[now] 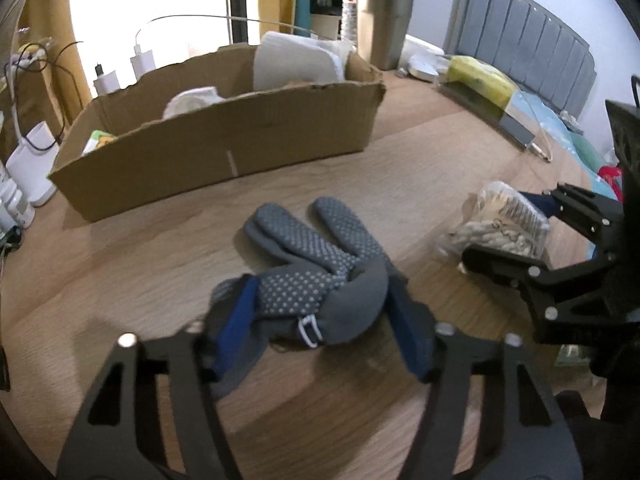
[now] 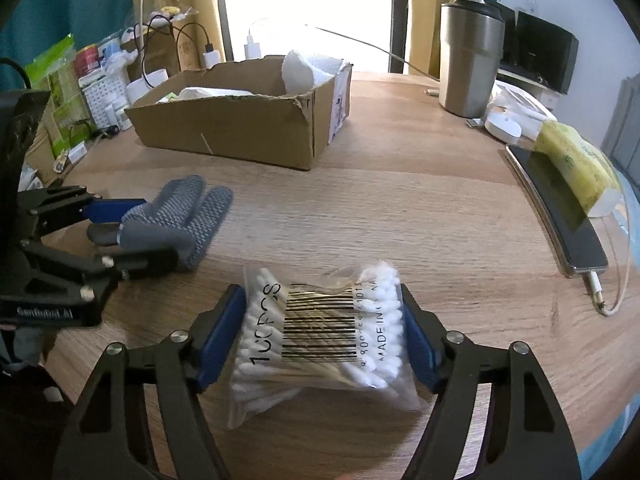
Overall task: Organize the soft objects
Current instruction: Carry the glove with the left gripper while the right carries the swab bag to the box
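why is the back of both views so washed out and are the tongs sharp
Left wrist view: the window behind the cardboard box is blown out white, and the left tongs around the grey gloves are slightly blurred. Right wrist view: same glare, but the right tongs and the cotton swab bag look fairly sharp, with its barcode readable.

left gripper [image 1: 320, 328] angled down, jaws apparently pressing in, right gripper [image 2: 324, 344] angled down, jaws clamped

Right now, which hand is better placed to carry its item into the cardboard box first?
Probably the left gripper: its pads already squeeze the grey socks, nearer the cardboard box. The right gripper grips the cotton swab bag, farther away.
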The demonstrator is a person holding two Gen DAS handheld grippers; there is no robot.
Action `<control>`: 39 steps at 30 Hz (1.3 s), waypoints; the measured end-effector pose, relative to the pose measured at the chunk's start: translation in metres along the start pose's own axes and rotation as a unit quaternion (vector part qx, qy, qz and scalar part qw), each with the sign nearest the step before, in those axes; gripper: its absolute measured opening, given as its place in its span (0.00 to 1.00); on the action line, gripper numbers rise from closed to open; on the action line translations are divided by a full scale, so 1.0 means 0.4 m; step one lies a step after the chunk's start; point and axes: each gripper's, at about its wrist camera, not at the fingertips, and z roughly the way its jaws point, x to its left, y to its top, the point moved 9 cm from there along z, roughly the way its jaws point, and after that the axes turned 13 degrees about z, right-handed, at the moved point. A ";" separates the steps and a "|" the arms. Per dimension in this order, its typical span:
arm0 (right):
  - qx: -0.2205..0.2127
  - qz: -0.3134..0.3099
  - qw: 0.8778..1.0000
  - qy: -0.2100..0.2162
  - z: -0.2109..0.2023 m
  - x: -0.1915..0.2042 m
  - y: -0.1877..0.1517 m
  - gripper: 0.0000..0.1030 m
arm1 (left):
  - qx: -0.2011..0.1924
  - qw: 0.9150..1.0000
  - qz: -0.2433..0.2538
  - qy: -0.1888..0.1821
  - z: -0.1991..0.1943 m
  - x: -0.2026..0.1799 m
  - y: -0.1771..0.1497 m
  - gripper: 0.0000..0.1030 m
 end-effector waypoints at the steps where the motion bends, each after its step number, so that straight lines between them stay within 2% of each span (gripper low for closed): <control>1: 0.001 0.001 1.000 0.001 -0.001 0.001 0.001 0.72 | -0.001 1.000 -0.003 0.000 -0.002 0.005 -0.002 0.51; 5: 0.000 -0.001 1.000 0.004 -0.005 0.016 0.011 0.71 | -0.005 1.000 -0.009 -0.012 -0.013 0.008 -0.007 0.45; 12: -0.012 -0.015 1.000 0.016 -0.021 0.062 0.049 0.71 | -0.027 0.999 -0.019 -0.015 -0.056 0.023 0.001 0.45; 24: -0.035 -0.034 0.998 0.033 -0.041 0.142 0.122 0.71 | -0.073 0.996 -0.043 0.010 -0.170 0.117 0.025 0.45; 39: -0.055 -0.053 0.996 0.050 -0.054 0.214 0.195 0.71 | -0.097 0.993 -0.058 0.030 -0.236 0.202 0.041 0.45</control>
